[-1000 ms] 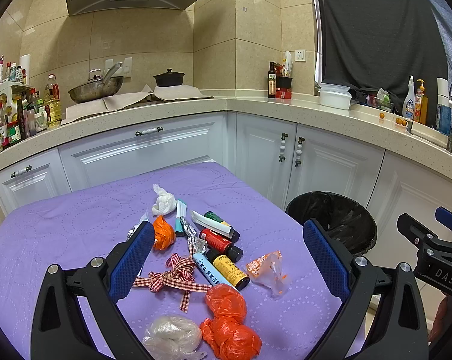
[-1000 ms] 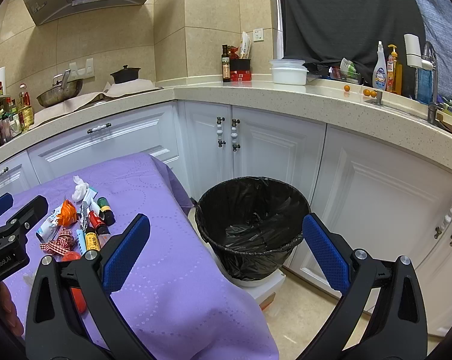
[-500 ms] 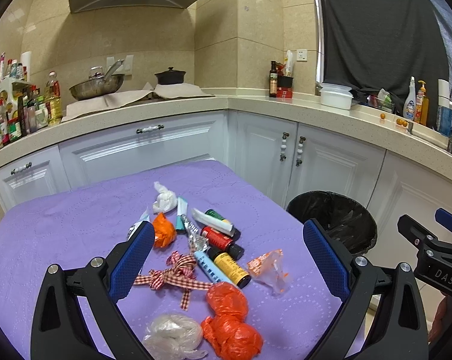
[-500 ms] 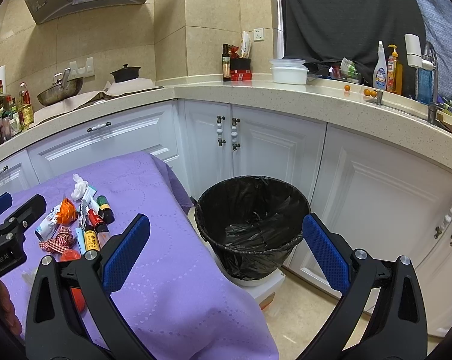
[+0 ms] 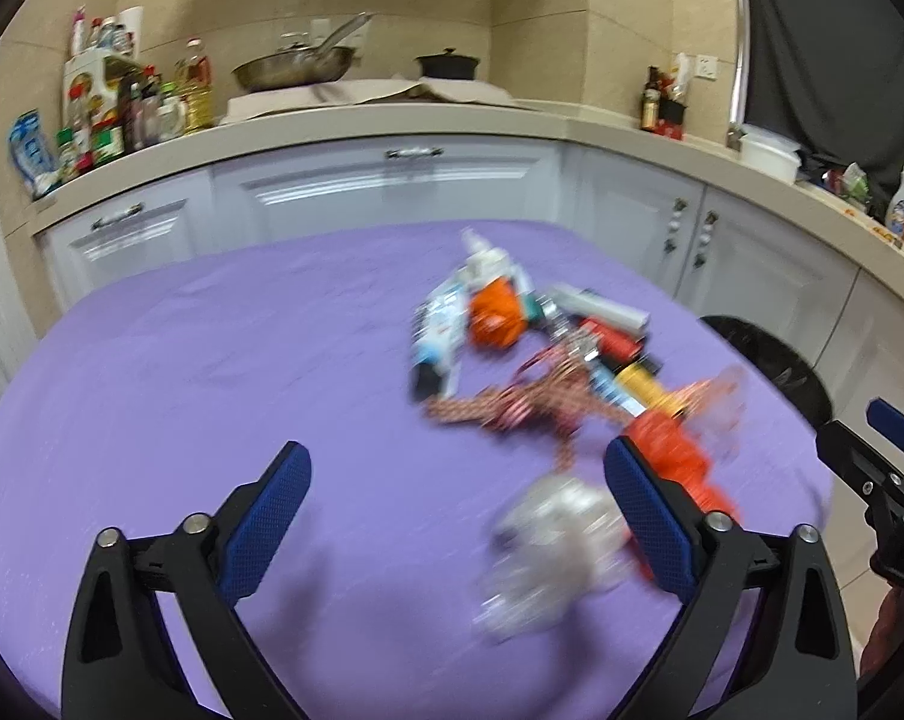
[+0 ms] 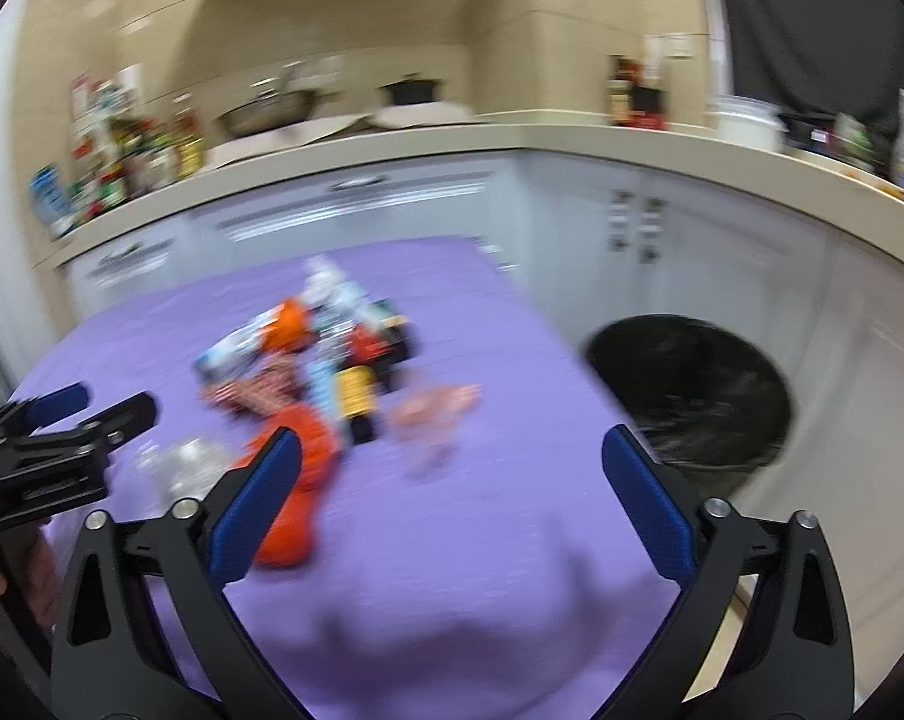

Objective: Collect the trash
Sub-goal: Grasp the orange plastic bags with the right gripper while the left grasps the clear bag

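Note:
A heap of trash lies on the purple tablecloth (image 5: 212, 372): an orange wad (image 5: 496, 312), a checked ribbon (image 5: 511, 402), small bottles (image 5: 631, 384), an orange bag (image 5: 667, 450) and a clear plastic ball (image 5: 553, 546). My left gripper (image 5: 457, 510) hovers low over the cloth, jaws wide and closing, with the plastic ball just inside its right finger and untouched. My right gripper (image 6: 452, 492) is also wide and closing, with nothing pressed between its pads; the orange bag (image 6: 299, 480) lies by its left finger. A black-lined bin (image 6: 691, 384) stands right of the table.
White cabinets and a beige counter (image 5: 392, 120) wrap around behind the table, carrying a pan (image 5: 296, 66), a pot (image 5: 449, 66) and bottles (image 5: 122, 114). The other gripper (image 5: 883, 492) shows at the right edge of the left wrist view, near the table's corner.
Both grippers have swung left and dropped toward the trash heap. The bin has slid from centre to the right in the right wrist view. Both views are now blurred by motion.

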Demonstrator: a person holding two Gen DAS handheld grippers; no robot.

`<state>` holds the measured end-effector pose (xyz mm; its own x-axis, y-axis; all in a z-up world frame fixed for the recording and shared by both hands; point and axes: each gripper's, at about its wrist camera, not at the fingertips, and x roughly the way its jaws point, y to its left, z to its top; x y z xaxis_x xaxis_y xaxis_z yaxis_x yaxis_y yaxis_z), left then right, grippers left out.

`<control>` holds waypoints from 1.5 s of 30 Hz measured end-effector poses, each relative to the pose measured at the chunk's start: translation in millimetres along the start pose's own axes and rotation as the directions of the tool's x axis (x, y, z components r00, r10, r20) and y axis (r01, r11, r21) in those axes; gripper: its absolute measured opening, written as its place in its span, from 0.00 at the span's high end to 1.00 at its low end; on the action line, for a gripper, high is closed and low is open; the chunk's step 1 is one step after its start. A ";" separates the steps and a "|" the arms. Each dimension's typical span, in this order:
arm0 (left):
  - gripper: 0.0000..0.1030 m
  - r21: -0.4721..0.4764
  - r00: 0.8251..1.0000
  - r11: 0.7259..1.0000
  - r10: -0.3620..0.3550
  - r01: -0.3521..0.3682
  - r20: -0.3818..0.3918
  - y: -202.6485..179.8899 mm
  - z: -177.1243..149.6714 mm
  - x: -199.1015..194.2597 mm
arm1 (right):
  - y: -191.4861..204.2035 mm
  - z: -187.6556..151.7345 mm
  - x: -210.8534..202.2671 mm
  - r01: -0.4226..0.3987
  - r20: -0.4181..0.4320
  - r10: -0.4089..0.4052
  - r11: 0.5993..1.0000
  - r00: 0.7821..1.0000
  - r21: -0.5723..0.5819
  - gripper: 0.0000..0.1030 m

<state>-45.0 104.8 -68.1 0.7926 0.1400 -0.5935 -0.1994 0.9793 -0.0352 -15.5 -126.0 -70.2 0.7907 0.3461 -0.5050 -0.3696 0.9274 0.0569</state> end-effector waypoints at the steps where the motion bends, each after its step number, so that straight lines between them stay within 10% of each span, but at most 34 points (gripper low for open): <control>1: 0.38 -0.001 1.000 1.000 0.014 -0.014 -0.010 5.4 -4.3 -0.7 | 8.4 -2.4 2.5 -0.025 -0.012 0.025 0.999 1.000 -0.019 0.17; 9: 0.40 -0.067 0.999 0.998 -0.014 0.012 -0.032 28.5 -20.9 -4.8 | 50.9 -13.1 24.9 -0.142 -0.083 0.135 0.987 0.987 -0.078 0.28; 16: 0.36 -0.024 0.998 0.998 -0.061 0.061 -0.003 13.0 -23.0 -8.9 | 57.4 -21.1 40.8 -0.211 -0.161 0.197 0.975 0.967 -0.072 0.63; 39: 0.27 0.067 0.972 0.970 -0.234 0.232 0.017 -61.5 -21.1 -3.2 | -9.3 -5.9 5.9 -0.034 -0.026 0.033 0.999 0.999 -0.013 0.64; 45: 0.53 0.151 0.967 0.955 -0.250 0.254 -0.041 -88.4 -28.9 17.9 | -28.2 -9.8 3.6 -0.001 -0.028 0.002 1.000 1.000 0.023 0.64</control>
<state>-29.8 16.5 -98.8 0.7931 -0.1157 -0.5979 0.0973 0.9932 -0.0631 -7.0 -152.2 -82.1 0.7760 0.3438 -0.5288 -0.3595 0.9299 0.0770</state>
